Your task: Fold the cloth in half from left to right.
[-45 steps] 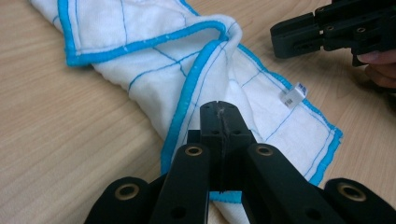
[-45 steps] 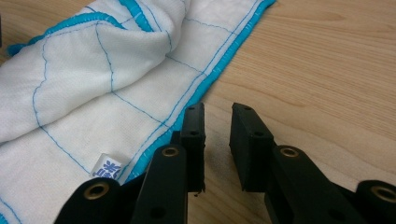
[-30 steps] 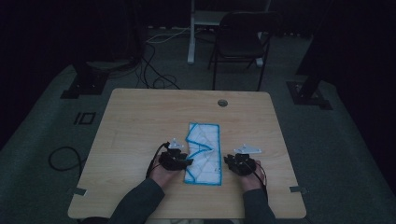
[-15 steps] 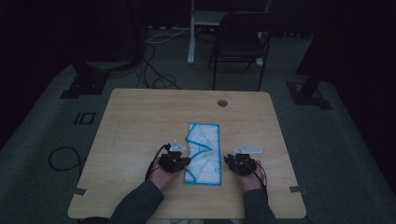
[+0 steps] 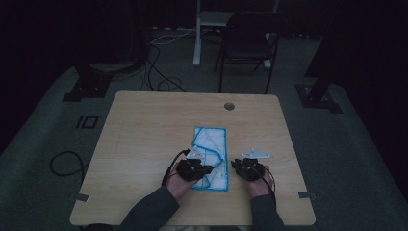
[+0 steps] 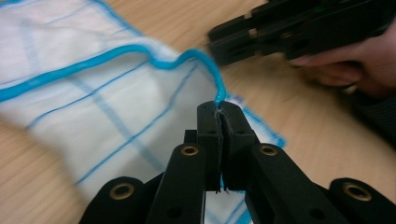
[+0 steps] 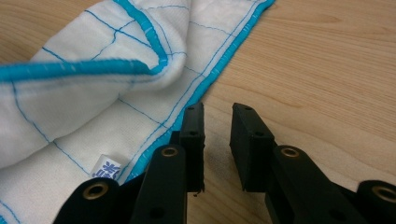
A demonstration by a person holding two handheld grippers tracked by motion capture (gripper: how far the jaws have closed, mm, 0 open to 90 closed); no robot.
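So I'm mid-fold on this cloth (image 5: 210, 156), the white one with the blue border lying in the lower middle of the high view on the wooden table (image 5: 144, 125). Nearest to me, my left gripper (image 6: 218, 109) has its jaws pressed right together on the blue hem, a thin bit of edge pinched between them at the centre of the left gripper view. My right gripper (image 7: 217, 116) sits with its jaws a small way apart and nothing in them, just off the cloth's border at the bottom centre of its own view, over bare wood. There's a little label (image 7: 105, 167) near that edge

For doing this bit well, I reckon the trick is getting the right one onto the hem before I lift anything, otherwise the raised flap just sags to one side. I'd slide it in low, one jaw under the border, close on the edge only. Further up the frame the far half lies flat, so that's my target line
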